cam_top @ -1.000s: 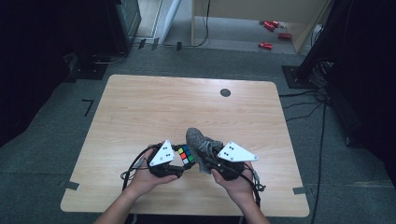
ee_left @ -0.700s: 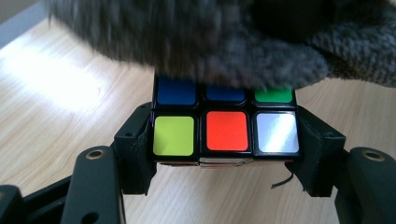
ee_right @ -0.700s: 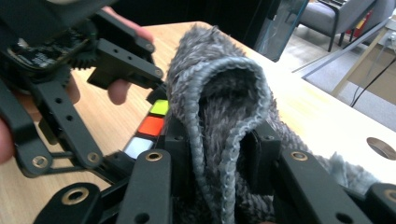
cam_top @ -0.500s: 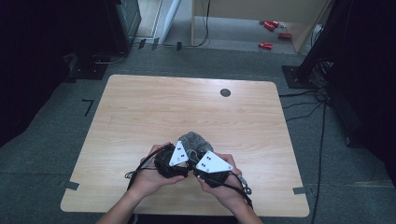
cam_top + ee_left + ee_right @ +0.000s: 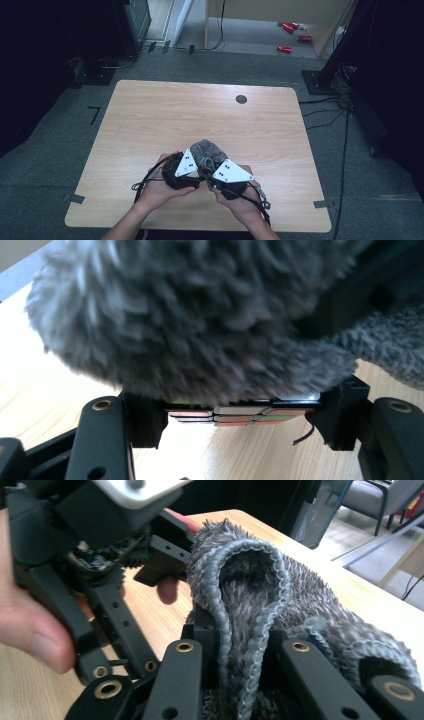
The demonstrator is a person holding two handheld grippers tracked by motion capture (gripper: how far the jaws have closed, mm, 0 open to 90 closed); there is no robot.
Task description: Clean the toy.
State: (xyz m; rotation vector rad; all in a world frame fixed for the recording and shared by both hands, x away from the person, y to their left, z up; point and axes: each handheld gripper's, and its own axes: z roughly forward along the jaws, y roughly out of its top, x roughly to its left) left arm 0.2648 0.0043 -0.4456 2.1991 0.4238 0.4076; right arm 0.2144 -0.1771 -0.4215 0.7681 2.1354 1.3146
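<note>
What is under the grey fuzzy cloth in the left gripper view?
Under the fuzzy cloth, a cube of coloured tiles sits between the left hand-held gripper jaws. Just its bottom edge shows; the cloth covers the rest.

No readable text, label or number anywhere, as far as these dim views allow.

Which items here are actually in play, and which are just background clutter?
In play:
- fuzzy grey knitted fabric piece, pinched in the right gripper
- multicoloured tiled puzzle cube, clamped in the left gripper, under the fabric

Lying about:
- black round grommet in the wooden table
- red objects on the floor beyond the table
</note>
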